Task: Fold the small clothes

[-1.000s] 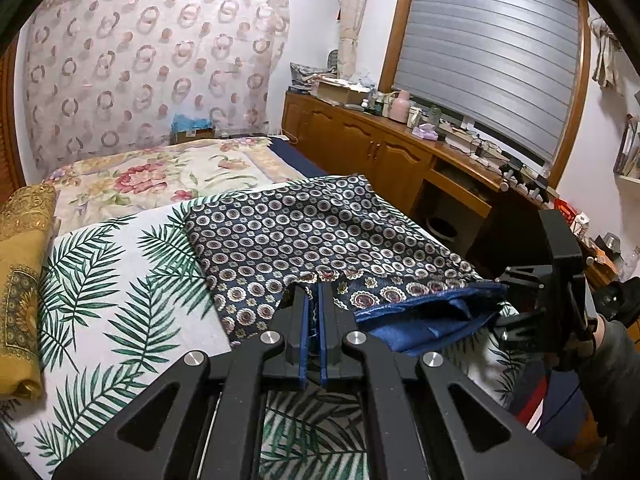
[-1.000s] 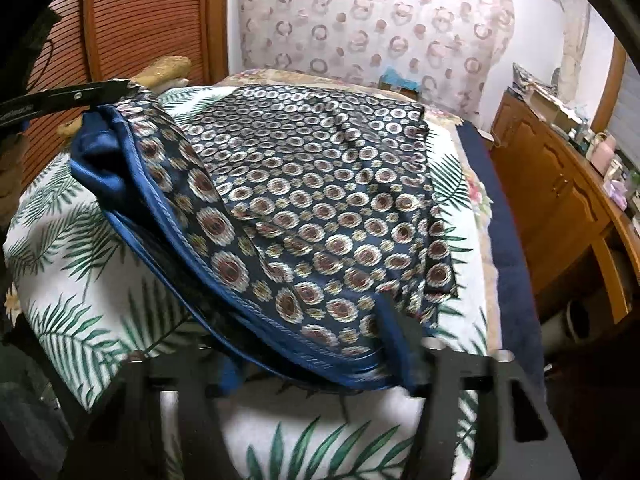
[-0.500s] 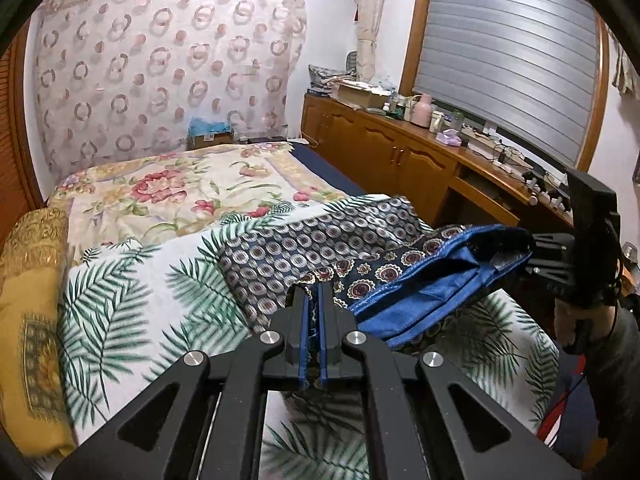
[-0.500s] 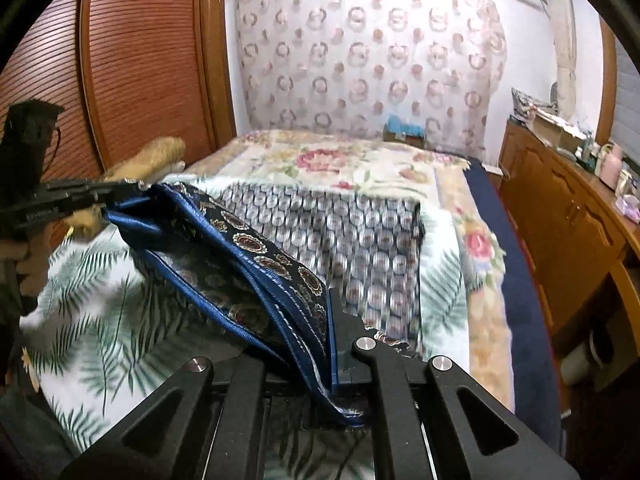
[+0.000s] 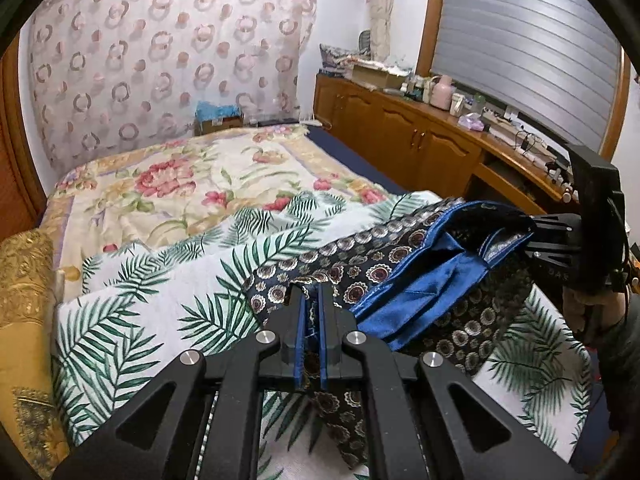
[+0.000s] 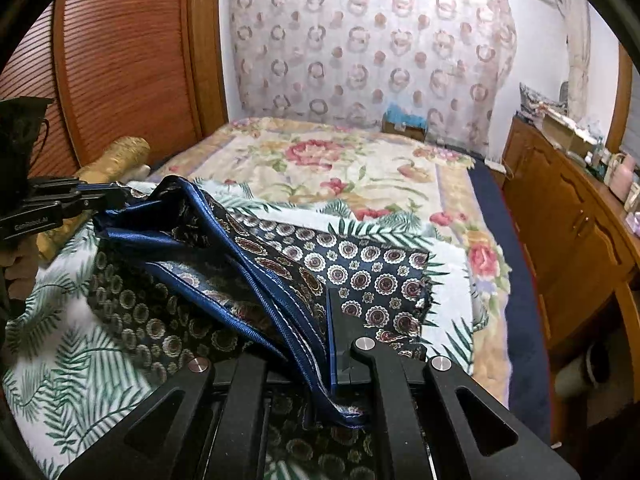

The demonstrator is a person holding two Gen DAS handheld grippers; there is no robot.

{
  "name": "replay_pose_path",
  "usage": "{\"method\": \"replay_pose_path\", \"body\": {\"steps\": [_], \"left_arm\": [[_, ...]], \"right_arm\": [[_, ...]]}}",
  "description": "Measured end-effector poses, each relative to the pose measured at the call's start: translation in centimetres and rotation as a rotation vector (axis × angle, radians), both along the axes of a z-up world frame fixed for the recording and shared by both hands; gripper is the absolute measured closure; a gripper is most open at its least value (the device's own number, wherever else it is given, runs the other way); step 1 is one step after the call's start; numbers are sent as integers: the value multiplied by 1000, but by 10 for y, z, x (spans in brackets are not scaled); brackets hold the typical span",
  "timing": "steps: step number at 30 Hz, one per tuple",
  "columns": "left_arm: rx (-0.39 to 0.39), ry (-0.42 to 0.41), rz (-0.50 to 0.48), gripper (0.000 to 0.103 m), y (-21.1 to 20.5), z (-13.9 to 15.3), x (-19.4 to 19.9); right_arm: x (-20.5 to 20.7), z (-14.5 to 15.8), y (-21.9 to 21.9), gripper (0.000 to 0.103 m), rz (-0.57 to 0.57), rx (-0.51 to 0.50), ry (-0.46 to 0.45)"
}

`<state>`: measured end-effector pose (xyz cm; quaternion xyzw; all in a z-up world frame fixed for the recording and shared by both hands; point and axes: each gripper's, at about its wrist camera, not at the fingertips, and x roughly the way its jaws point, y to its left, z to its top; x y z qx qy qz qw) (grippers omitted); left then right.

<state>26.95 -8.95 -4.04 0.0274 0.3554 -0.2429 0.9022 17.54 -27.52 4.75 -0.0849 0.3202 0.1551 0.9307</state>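
Observation:
A navy patterned garment with a bright blue lining (image 5: 408, 276) (image 6: 280, 264) hangs stretched between both grippers above the palm-leaf sheet (image 5: 160, 304). My left gripper (image 5: 311, 300) is shut on one edge of it. My right gripper (image 6: 324, 320) is shut on the opposite blue-trimmed edge; it also shows at the right of the left wrist view (image 5: 536, 236). The left gripper shows at the left of the right wrist view (image 6: 108, 196). The garment's far part still trails on the bed (image 6: 380, 276).
A floral bedspread (image 5: 180, 184) covers the far bed. A gold bolster (image 5: 24, 280) lies along the left. A wooden cabinet (image 5: 420, 136) with clutter runs along the right. A wooden louvred door (image 6: 120, 60) stands at the left.
Both grippers have lifted the garment's held edge up and drawn it back toward the near side, so most of the flat cloth has come off the bed.

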Motion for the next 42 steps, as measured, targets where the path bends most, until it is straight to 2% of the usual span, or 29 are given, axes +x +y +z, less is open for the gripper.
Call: {"method": "replay_pose_path", "body": {"steps": [6,9,11,13,14,15,19,20,21,22,23,24,30,33,39,42], "left_arm": [[-8,31,6,98,3,-13,5],[-9,36,7,92,4,-13,5],[-12,39,1,84,5,-13,5],[-7,32,7,65,6,-13,5],[-4,20,15,65,7,-13,4],[-5,14,18,65,9,-12,3],[-17,22,21,64,15,-9,6],[-17,22,22,64,16,-9,6],[-19,24,21,58,17,-9,7],[-22,26,20,52,18,-9,8],[-29,26,19,40,19,-10,9],[-34,27,19,33,20,-10,9],[-13,25,45,32,21,-14,12],[-7,47,52,32,21,-18,17],[14,106,37,32,19,-23,25],[48,108,34,32,17,-21,27]], "right_arm": [[21,-6,9,97,-2,-7,53],[24,-6,11,97,-2,-9,62],[26,-2,11,97,-5,-11,61],[30,-1,8,97,-8,-7,59],[31,0,8,97,-11,-3,62],[31,-2,8,93,-11,-3,65],[39,-2,9,87,-21,-22,63],[41,-2,10,81,-31,-30,59],[43,-1,10,72,-46,-38,51],[45,2,9,68,-62,-41,47],[47,3,7,62,-72,-38,44],[49,6,5,57,-84,-30,41],[42,15,2,38,-137,-20,4],[37,9,1,37,-157,-22,13],[53,-21,-7,37,-180,-41,98],[62,-32,-15,37,-164,23,140]]}}
